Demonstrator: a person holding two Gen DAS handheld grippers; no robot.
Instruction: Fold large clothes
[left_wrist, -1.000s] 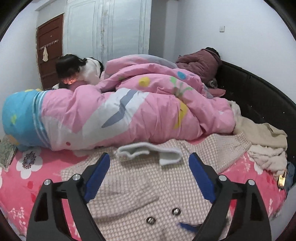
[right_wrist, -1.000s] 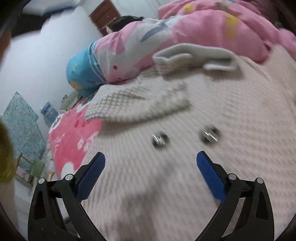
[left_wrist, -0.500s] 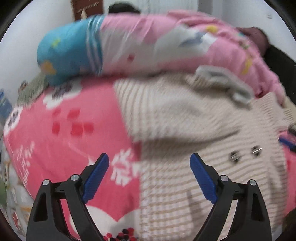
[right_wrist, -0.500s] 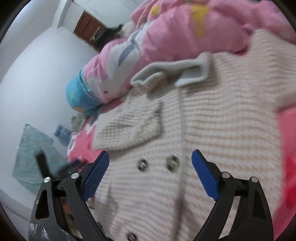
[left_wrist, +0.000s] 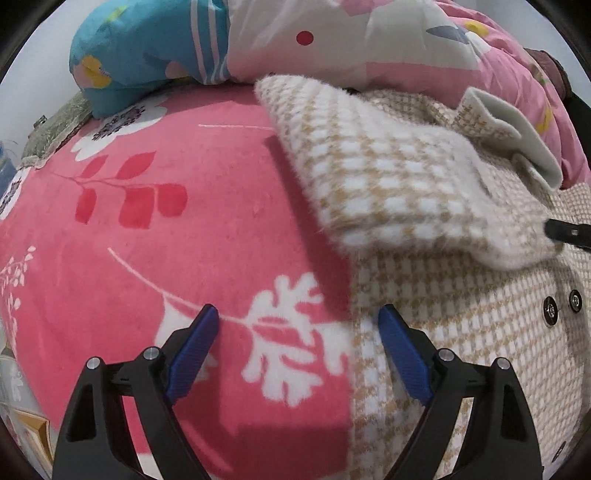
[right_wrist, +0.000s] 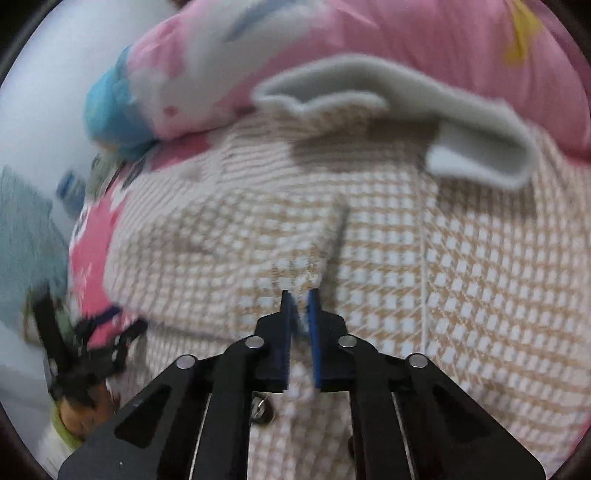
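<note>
The right gripper (right_wrist: 298, 295) has its fingers pinching the coat (right_wrist: 461, 280) at the folded sleeve's cuff, likely to hold that fold. The left gripper (left_wrist: 298, 317), fingers spread, straddles the coat's side edge, hem at 3 o'clock, on the bed's pink blanket (left_wrist: 147, 229), seemingly ready to grip there.

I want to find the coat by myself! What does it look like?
Look at the pink flowery blanket on the bed. The coat lies spread on it, before the rolled pink quilt. Only it is fuzzy, with tiny beige-and-white checks, a grey collar and metal buttons.
</note>
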